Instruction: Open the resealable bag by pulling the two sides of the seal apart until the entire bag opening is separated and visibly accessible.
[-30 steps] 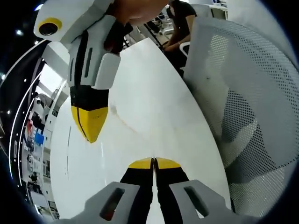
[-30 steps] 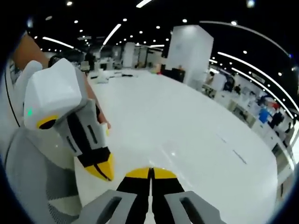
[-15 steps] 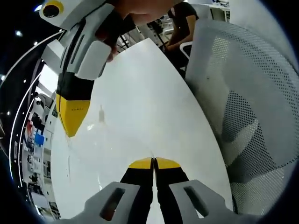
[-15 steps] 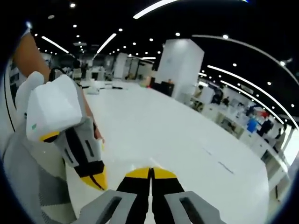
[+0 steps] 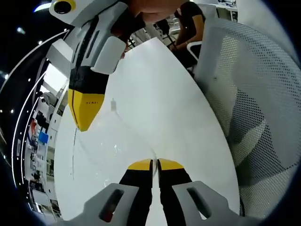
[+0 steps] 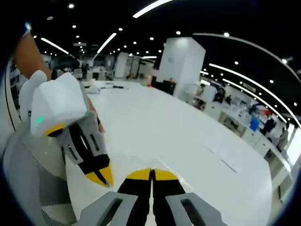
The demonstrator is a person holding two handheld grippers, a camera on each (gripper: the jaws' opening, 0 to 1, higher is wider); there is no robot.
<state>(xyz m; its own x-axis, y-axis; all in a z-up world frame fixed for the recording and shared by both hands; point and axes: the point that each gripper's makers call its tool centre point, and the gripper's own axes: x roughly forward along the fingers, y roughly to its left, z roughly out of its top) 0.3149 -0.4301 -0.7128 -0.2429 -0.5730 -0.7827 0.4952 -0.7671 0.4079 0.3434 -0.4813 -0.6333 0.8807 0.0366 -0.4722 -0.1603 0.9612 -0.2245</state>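
Left gripper (image 5: 154, 164) has its yellow-tipped jaws pressed together, and I think there's clear film pinched between them, though honestly it's hard to be sure. Same story with the right gripper (image 6: 152, 174): jaws closed tight, tips touching, probably on the other side of the seal. In the left gripper view the right one comes in from above, tip pointing down over the white table (image 5: 155, 99).

So where's the resealable bag (image 5: 101, 141)? It's see-through, basically just faint creases and glints stretched between the two tips, hanging above the table. Whether the seal has parted I can't tell.

Handling-wise, my guess is it's super light, floppy and slick, so it'll slip out if the pinch is shallow. I'd grab each lip just above the zip track, near the middle, and pull straight apart, then work toward the ends. Thin film could stretch or tear if yanked.

A mesh chair (image 5: 254, 94) sits beside the table.
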